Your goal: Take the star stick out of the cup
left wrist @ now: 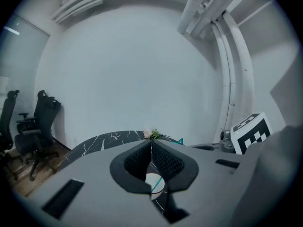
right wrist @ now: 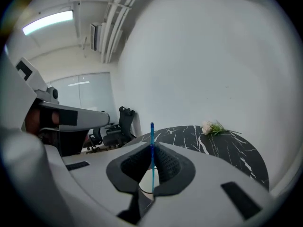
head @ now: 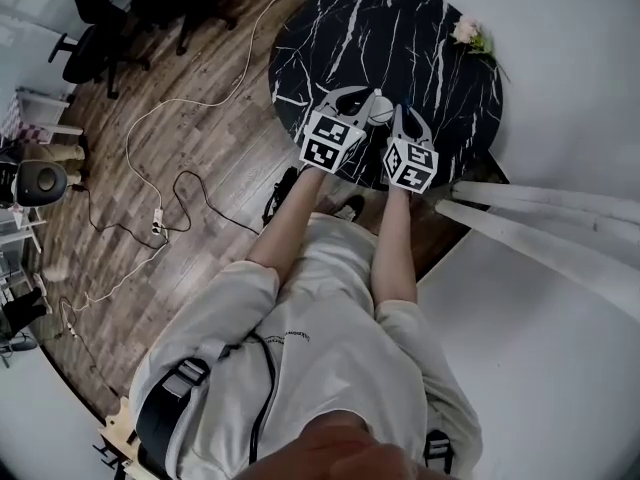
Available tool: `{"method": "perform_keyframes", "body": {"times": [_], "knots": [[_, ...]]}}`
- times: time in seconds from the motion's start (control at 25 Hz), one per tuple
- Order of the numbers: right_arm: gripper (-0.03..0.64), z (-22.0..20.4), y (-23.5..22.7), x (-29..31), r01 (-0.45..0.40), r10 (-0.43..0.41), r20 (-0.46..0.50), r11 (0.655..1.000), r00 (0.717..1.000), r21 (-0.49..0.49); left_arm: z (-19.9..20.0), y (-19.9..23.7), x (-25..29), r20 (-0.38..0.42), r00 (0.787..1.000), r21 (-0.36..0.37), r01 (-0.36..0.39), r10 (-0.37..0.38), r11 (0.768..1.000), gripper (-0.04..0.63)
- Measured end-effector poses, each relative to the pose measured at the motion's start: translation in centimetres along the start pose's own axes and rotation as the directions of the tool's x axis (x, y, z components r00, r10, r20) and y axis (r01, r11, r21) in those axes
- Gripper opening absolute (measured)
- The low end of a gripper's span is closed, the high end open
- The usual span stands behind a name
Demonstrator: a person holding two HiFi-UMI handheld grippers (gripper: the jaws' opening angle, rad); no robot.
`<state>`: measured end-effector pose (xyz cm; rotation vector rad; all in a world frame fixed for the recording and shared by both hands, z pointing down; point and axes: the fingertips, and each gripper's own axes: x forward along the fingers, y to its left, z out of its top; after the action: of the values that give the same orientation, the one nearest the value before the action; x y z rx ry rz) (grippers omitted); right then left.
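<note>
The right hand-held gripper (right wrist: 152,146) is clamping the star stick (right wrist: 152,130). Its jaws are pressing together on the thin blue shaft, which is standing upright between the pads. A short length is poking out above the jaw tips and the rest is running down behind them.

Just beneath those jaws the cup (right wrist: 145,182) is showing as a pale round mouth, with the stick's lower end pointing into it. Whether that end is clear of the rim I cannot tell, and no view is showing the star itself.

Right beside this gripper, the left hand-held gripper (left wrist: 151,144) is hanging over the same cup. Its jaws are meeting at the tips with nothing visible between them.

The stick is looking light, slender and probably a little bendy, and its smooth shaft could swivel or slide in the pads. Holding it on the shaft near the top seems right. Drawing it out along its own line should stop the wider star end from catching the rim and tipping so light a cup.

Beyond the jaw tips the black marbled counter (right wrist: 227,148) is stretching away, with a small bunch of flowers (right wrist: 210,127) lying near its far edge.
</note>
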<state>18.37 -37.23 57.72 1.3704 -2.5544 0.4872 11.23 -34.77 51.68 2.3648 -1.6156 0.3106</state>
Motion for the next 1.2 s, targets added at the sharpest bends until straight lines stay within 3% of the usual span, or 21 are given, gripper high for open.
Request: {"method": "perform_keyframes", "body": {"times": [0.48,0.88,1.2], "knots": [[0.043,1.3,1.5,-0.2,0.024,-0.024,0.001,0.989,1.000,-0.147,-0.8,1.4,-1.1,-0.016,1.000,0.017,0.020,-0.020,1.000,0.025],[0.043,2.2,2.8,-0.9,0.091,-0.089,0.026,0.986,0.996,-0.138,-1.1,1.8,-1.6,-0.046,0.994,0.032,0.099,-0.097,0.995,0.025],[0.043,4.2,3.6,-2.9,0.210,-0.193,0.116,0.965,0.974,-0.155,-2.3,1.9,-2.3,-0.074,0.982,0.047,0.178,-0.174,0.983,0.025]]}}
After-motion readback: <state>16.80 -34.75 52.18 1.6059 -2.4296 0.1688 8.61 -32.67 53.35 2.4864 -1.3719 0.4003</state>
